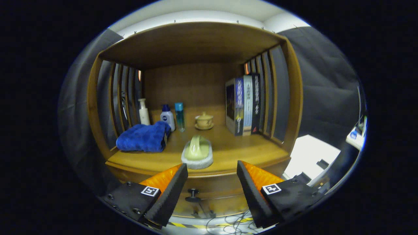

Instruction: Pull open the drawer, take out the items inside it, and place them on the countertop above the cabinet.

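Note:
A wooden cabinet stands ahead with its countertop [248, 150] under a shelf roof. A pale green scrub brush [197, 152] with a white base rests on the countertop near its front edge, just beyond my fingers. A folded blue towel [142, 138] lies to its left. Below the countertop edge is the drawer front [212, 191], pushed in, with a dark round knob [193, 193] showing between my fingers, nearer the left one. My gripper [212, 169] is open with nothing between its fingers, a short way off the drawer.
At the back of the countertop stand a white pump bottle [143, 112], a white bottle with blue cap [167, 117], a clear blue bottle [179, 116] and a lidded cup on a saucer [204, 121]. Upright books [243, 104] stand right. Cables [225, 222] lie on the floor below.

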`<state>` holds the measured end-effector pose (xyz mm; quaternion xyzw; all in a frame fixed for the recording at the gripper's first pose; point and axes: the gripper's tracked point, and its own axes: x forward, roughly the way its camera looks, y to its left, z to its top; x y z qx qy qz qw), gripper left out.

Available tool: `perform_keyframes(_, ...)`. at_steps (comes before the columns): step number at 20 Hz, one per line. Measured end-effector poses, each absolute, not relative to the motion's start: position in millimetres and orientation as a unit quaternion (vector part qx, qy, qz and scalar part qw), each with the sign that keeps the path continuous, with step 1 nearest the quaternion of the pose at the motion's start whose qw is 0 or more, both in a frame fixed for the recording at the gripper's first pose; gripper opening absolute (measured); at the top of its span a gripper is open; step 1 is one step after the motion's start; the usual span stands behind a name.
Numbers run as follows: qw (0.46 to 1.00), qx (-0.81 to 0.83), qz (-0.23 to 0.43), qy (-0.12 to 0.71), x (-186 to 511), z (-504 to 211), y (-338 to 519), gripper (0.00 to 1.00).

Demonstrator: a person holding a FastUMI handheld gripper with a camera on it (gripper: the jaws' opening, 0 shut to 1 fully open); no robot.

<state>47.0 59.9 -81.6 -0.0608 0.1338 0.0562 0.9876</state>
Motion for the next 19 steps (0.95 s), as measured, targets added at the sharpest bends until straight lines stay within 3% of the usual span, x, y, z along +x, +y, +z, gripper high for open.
perform_keyframes(10,0.995,-0.053,0.077,0.025,-3,59,80,0.98)
perform_keyframes(19,0.995,-0.051,0.078,0.018,-8,65,81,0.98)
